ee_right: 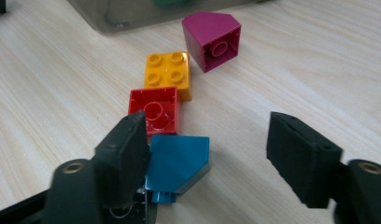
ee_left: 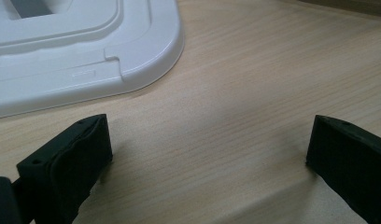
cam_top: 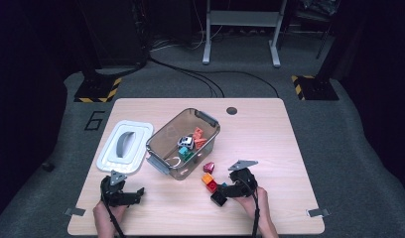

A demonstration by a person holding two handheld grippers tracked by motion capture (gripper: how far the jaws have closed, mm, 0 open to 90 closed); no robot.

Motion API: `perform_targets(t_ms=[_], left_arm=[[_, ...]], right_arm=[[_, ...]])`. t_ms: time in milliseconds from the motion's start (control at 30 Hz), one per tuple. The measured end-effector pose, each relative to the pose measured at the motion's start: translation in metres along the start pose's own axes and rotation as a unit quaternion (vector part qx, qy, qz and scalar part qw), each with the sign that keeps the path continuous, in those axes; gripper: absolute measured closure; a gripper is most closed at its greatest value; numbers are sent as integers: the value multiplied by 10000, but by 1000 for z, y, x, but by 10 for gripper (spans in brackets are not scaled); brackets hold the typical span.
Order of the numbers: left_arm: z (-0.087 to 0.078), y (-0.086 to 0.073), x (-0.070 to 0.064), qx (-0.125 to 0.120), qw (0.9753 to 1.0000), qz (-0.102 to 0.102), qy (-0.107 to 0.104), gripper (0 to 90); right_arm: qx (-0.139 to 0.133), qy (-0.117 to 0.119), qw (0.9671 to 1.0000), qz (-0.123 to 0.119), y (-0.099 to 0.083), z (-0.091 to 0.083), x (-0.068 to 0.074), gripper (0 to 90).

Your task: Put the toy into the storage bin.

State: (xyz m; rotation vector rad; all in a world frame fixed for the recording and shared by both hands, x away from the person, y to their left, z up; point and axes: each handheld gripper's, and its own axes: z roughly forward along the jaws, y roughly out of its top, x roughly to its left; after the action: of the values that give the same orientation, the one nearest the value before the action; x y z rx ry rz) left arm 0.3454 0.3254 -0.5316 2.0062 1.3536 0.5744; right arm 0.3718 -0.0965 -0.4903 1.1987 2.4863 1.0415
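High view first: the left hand-held gripper (cam_top: pixel 122 191) rests near the front left of the table (cam_top: pixel 270 144), just in front of the white lid (cam_top: pixel 125 147) that lies flat beside the clear bin (cam_top: pixel 183 142). Its jaws stand wide apart with only bare wood between them, and the left gripper view puts the lid's rounded corner (ee_left: pixel 146 56) close ahead, cut off at the top and left of that view.

Over to the right, the right hand-held gripper (cam_top: pixel 229 190) sits at a small cluster of blocks in front of the bin. Its jaws are spread and grip nothing. In the right gripper view the blue block (ee_right: pixel 179 163) lies against the inner face of the left-hand jaw, partly hidden behind it, with open table between it and the other jaw. Beyond it sit the red block (ee_right: pixel 156 109), the yellow block (ee_right: pixel 169 72) and, slightly apart, the magenta block (ee_right: pixel 212 39).

Right of the cluster the table is free to its edge. Blocks inside the bin are too small to sort out.
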Motion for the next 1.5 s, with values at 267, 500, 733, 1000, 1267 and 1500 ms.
perform_targets(t_ms=[267,500,733,1000,1267,1500], left_arm=[[0,0,0,-21,10000,-16,23,0],[0,0,0,-29,10000,-22,31,0],[0,0,0,-4,10000,-15,12,0],[0,0,0,-4,10000,-12,13,0],[0,0,0,-17,10000,-22,30,0],[0,0,0,-23,10000,-19,31,0]], right_arm=[[146,91,9998,-36,-6,4,2,548],[334,-54,9994,10,-7,11,3,545],[245,-115,9996,-1,-8,12,-2,586],[66,-116,9999,87,-4,9,-11,588],[-62,-148,9997,183,7,5,-26,588],[-187,-134,9995,205,23,4,-37,587]])
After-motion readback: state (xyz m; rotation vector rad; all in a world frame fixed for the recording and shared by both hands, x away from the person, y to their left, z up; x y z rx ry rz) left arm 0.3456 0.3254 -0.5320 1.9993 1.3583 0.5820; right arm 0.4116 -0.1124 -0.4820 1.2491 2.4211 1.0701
